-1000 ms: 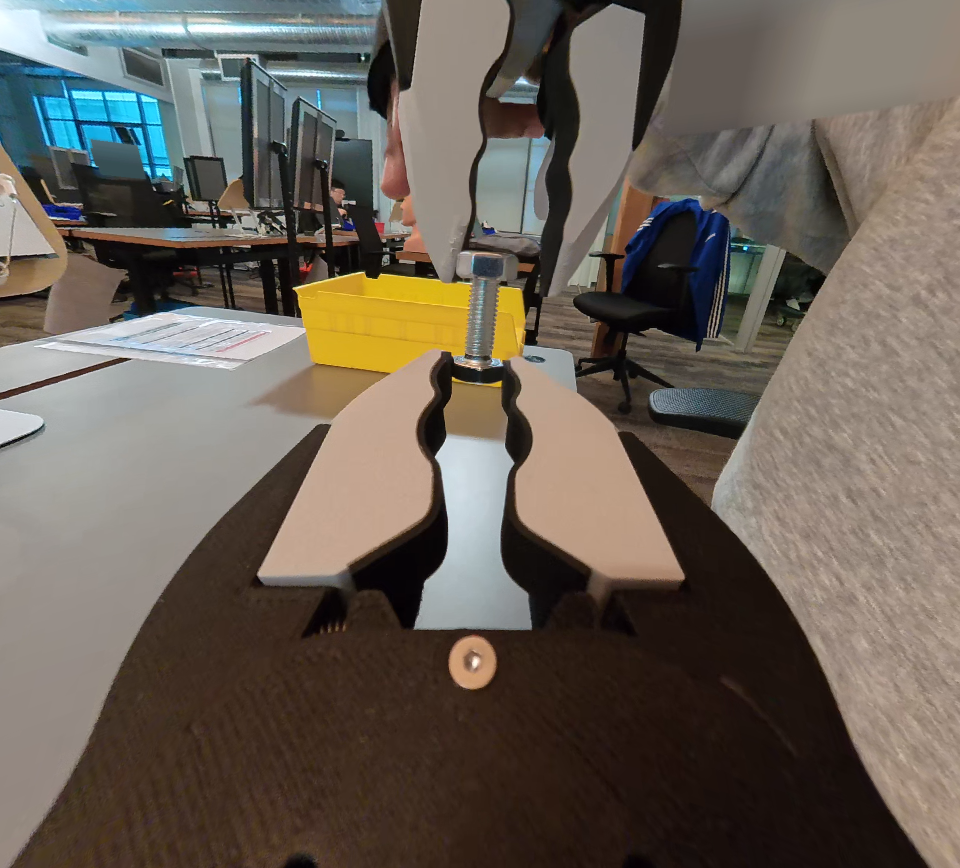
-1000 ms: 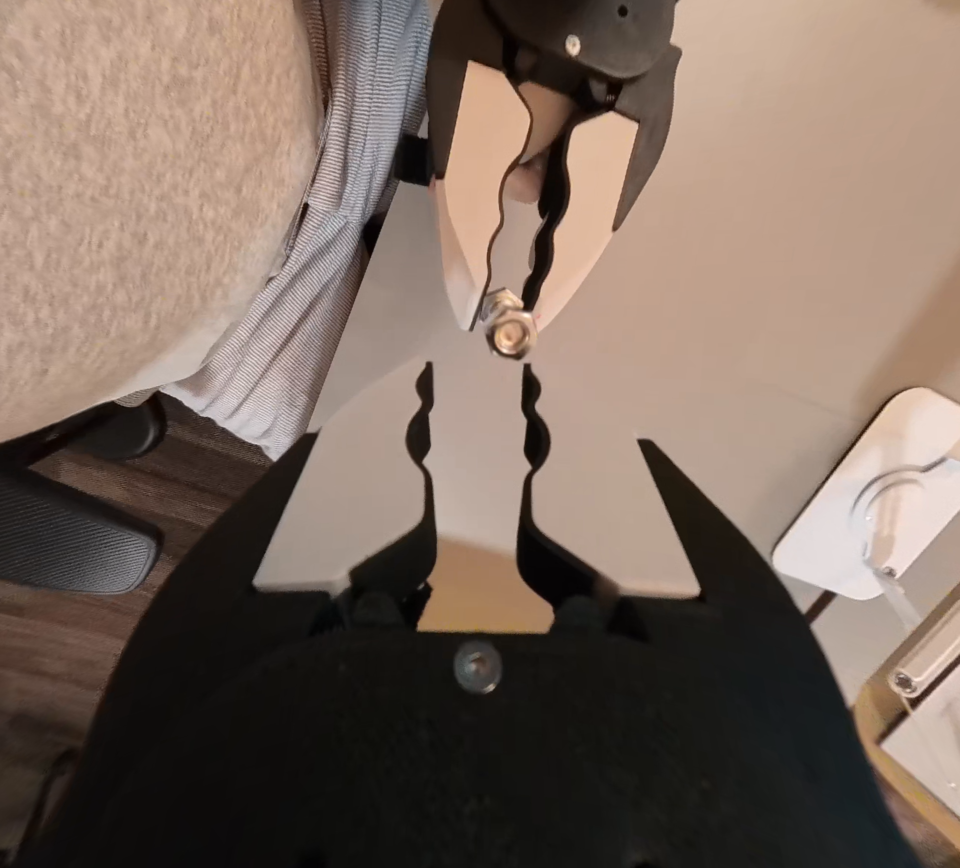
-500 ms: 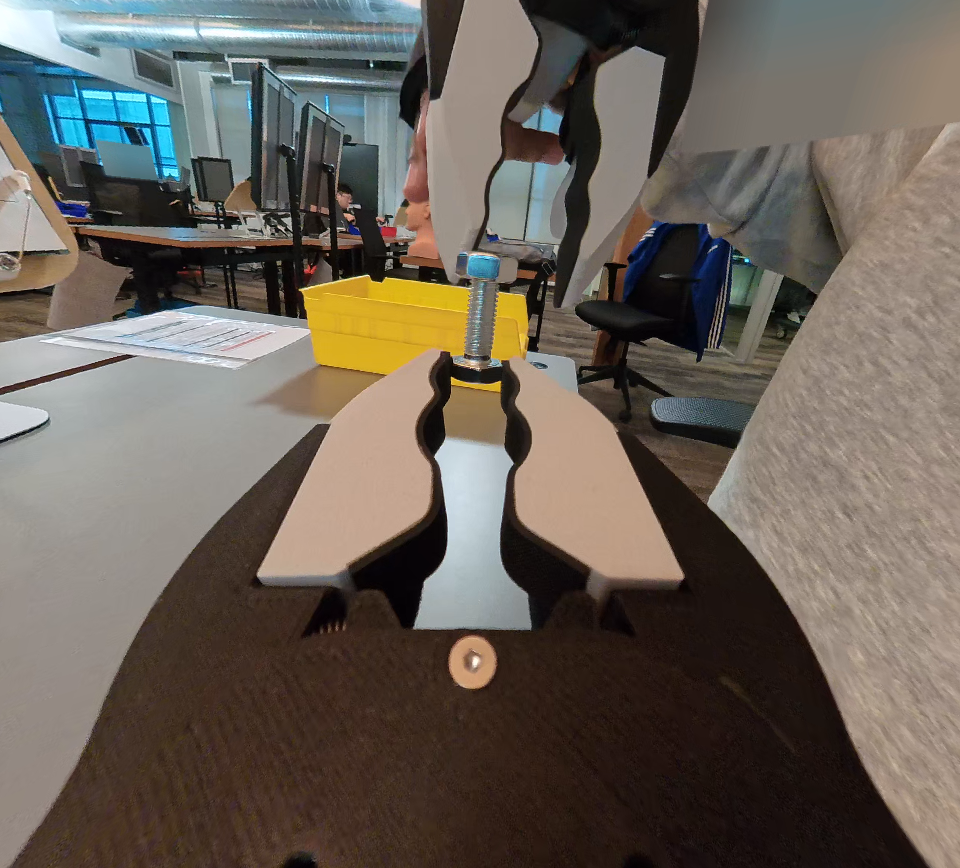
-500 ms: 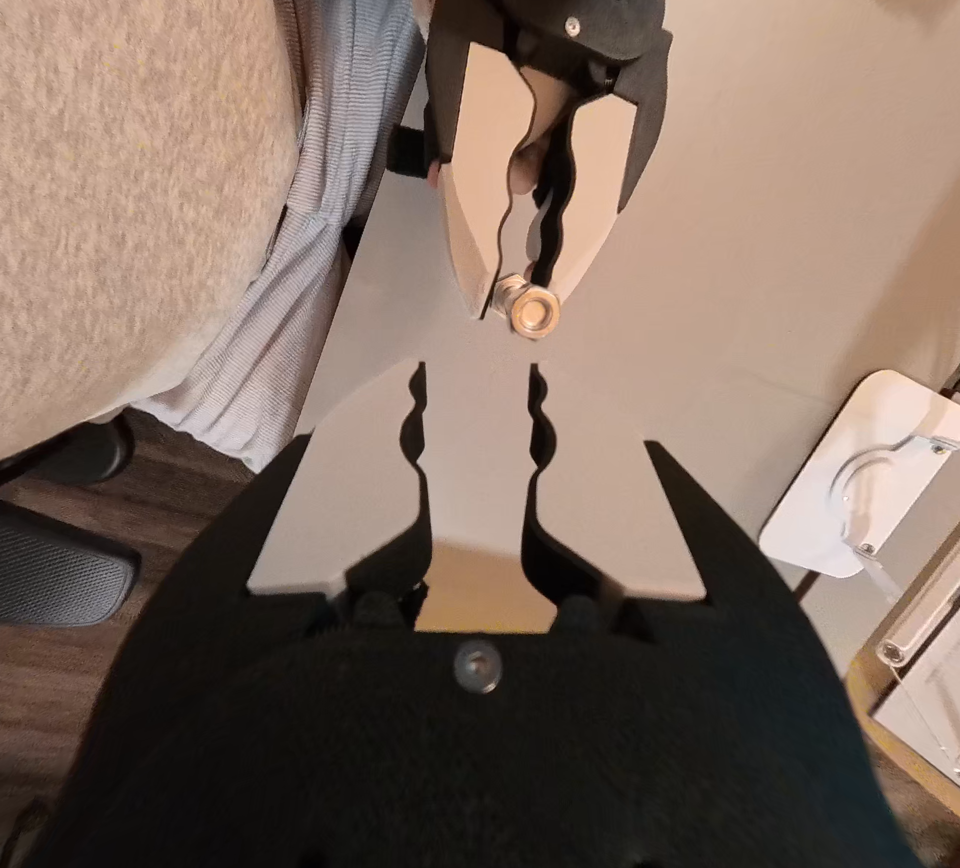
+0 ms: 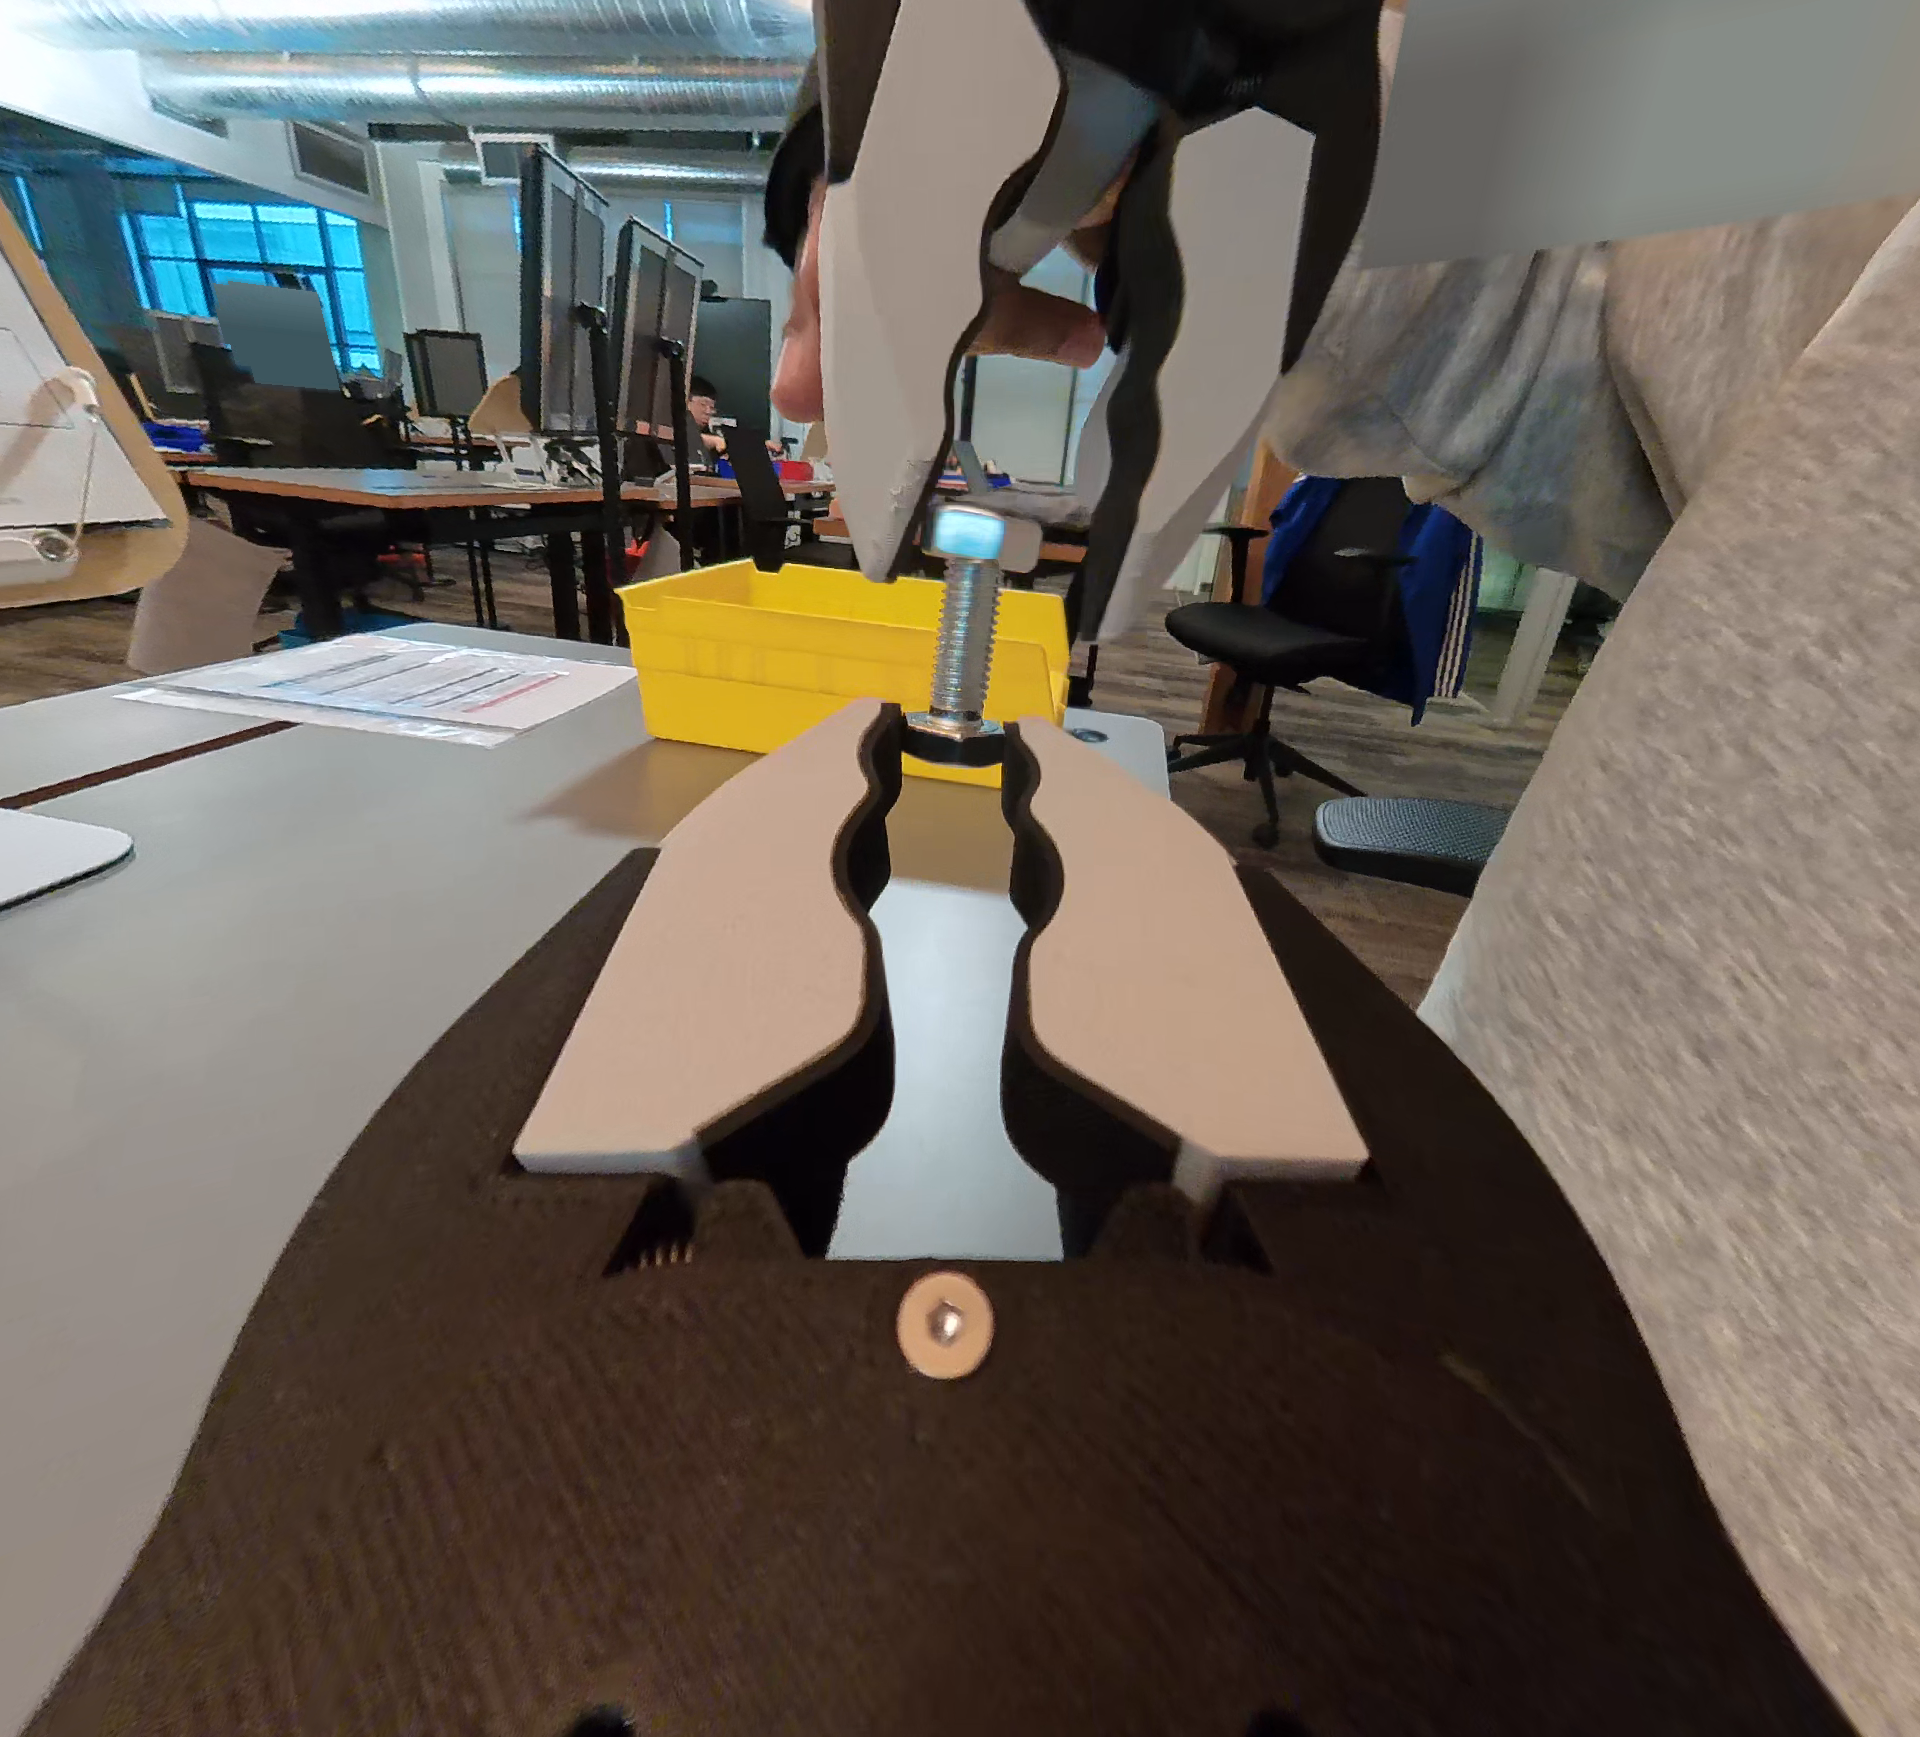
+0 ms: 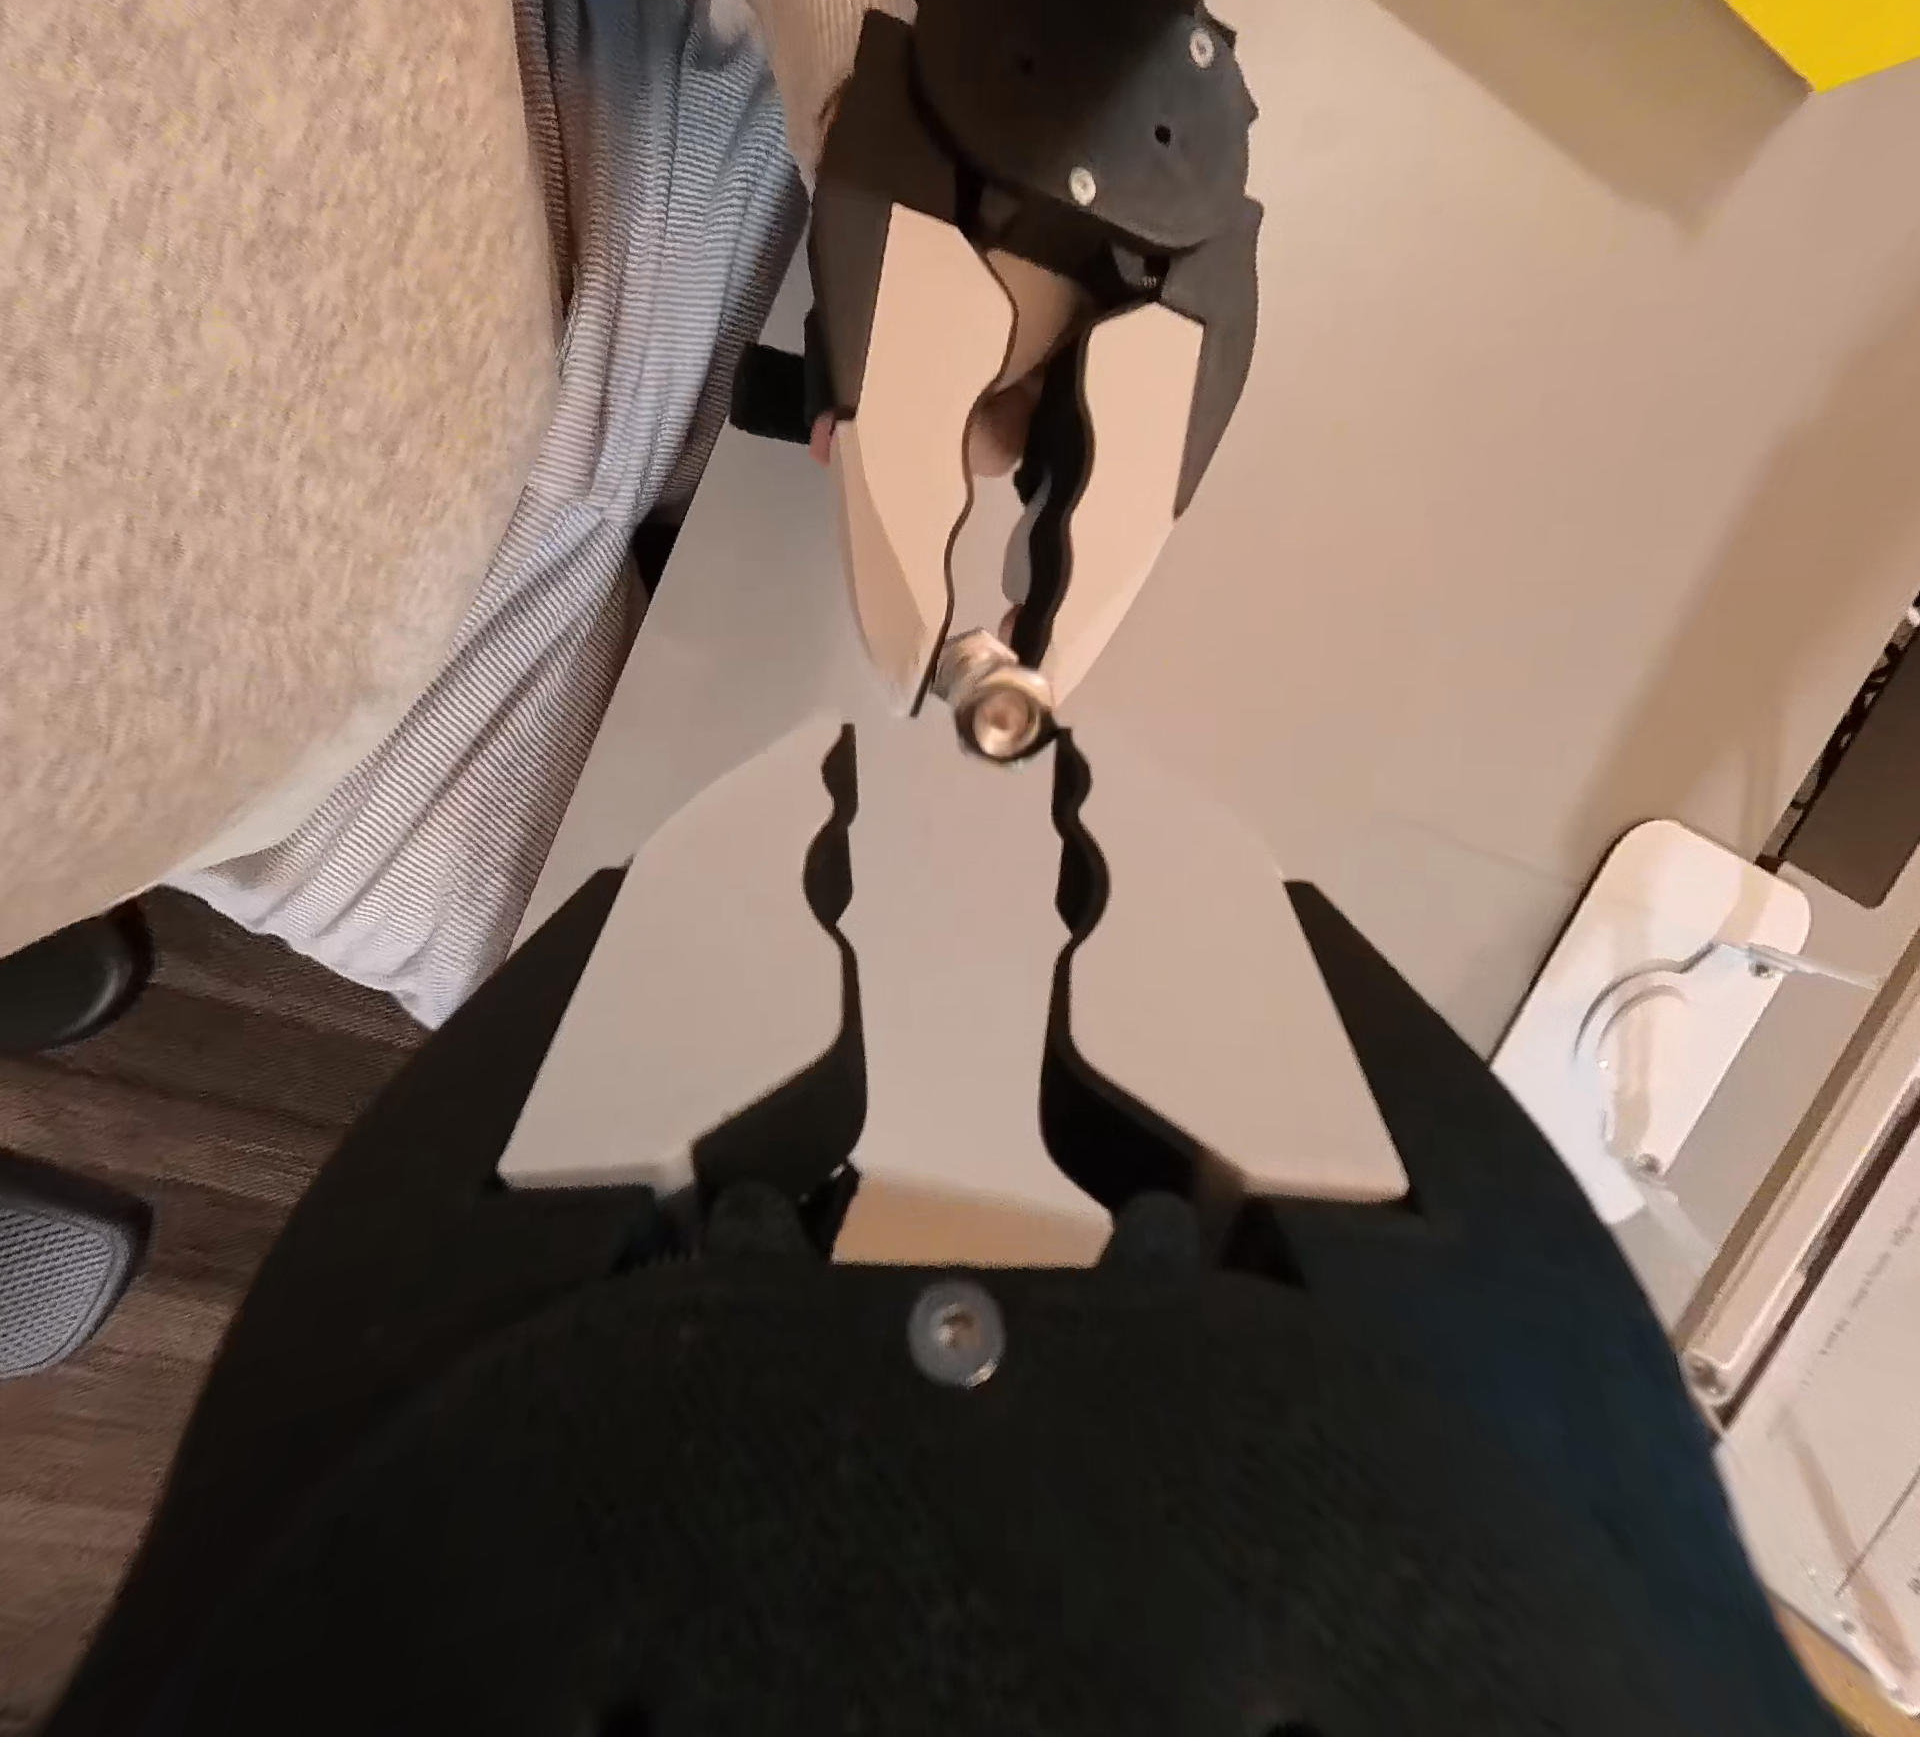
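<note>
Grey worktop, yellow bin behind | left tongs pinching nut on upright bolt | right tongs spread around bolt head.

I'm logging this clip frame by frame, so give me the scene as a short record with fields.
left gripper: shut on the nut at the bolt's lower end
bolt: upright, head up
right gripper: open, pointing down, fingertips on either side of the bolt head
bin: yellow, on the table beyond the bolt
table: grey, papers at its far left
</note>
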`<state>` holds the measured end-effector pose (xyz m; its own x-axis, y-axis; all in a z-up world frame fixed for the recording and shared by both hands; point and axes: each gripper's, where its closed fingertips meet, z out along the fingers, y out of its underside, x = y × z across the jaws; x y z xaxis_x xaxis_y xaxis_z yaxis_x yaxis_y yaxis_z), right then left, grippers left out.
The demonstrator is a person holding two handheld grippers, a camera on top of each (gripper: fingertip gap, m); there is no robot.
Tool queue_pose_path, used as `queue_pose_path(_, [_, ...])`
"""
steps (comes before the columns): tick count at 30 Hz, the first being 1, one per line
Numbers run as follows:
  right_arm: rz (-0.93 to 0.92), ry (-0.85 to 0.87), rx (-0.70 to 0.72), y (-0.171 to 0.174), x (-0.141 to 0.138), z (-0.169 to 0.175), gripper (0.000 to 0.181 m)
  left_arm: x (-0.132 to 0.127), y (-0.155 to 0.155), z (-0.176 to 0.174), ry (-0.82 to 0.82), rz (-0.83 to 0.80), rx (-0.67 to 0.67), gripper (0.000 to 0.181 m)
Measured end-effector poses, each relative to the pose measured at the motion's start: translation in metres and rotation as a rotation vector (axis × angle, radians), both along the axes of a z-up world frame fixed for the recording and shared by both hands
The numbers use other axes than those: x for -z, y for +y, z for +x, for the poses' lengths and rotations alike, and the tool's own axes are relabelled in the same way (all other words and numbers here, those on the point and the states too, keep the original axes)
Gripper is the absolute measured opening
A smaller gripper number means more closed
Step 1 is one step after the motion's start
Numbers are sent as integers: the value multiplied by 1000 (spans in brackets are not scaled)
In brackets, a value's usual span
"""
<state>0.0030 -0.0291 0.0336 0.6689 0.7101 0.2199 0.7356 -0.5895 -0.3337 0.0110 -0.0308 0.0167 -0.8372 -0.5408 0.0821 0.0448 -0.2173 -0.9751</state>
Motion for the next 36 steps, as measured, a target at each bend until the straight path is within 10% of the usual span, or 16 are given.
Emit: queue_pose_path(36, [52, -86, -26, 5, -8, 4, 30, 2, 1, 1, 19, -9, 2, 20])
